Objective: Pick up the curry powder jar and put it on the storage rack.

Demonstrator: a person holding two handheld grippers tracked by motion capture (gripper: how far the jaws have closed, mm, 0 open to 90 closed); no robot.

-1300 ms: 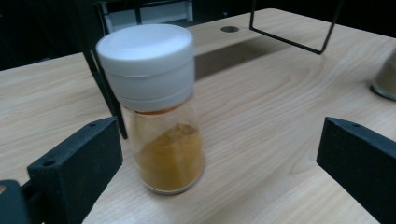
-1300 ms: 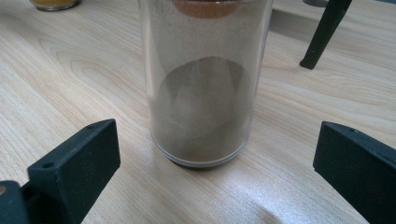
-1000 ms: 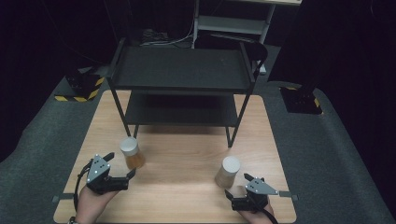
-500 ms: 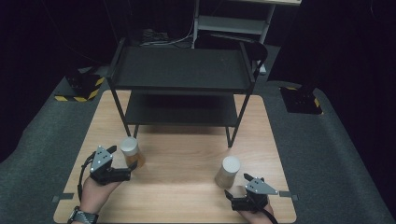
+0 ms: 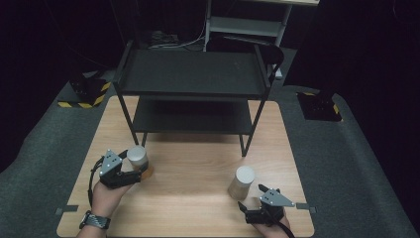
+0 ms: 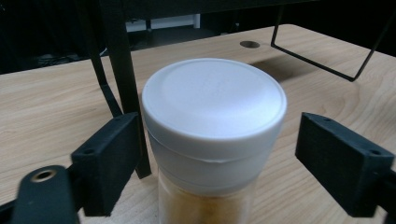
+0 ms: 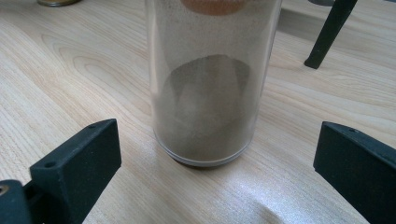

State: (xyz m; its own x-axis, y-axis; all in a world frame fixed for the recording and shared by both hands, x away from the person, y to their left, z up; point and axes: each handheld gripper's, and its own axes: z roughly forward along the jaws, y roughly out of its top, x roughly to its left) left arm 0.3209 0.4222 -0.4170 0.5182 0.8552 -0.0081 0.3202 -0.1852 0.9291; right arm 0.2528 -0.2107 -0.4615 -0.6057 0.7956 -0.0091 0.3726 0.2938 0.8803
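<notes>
Two lidded jars upright on the counter (image 5: 198,208). Left claw (image 6: 212,154) spread around orange-spice jar (image 6: 212,140), not clamped. Right claw (image 7: 219,172) wide apart before grey-powder jar (image 7: 210,79). Probably light, rigid, slick-walled; best gripped mid-body below lid.

Two upright jars stand on the wooden counter (image 5: 198,198). The left jar (image 5: 137,159), at the lower left of the high view, has a broad white screw lid over a clear body holding orange-brown powder; in the left gripper view it rises at centre frame, its lid between the two black fingers (image 6: 107,163). The right jar (image 5: 241,182), at the lower right of the high view, is a clear cylinder with a pale lid, holding grey-brown powder; in the right gripper view its base sits flat at centre frame.
</notes>
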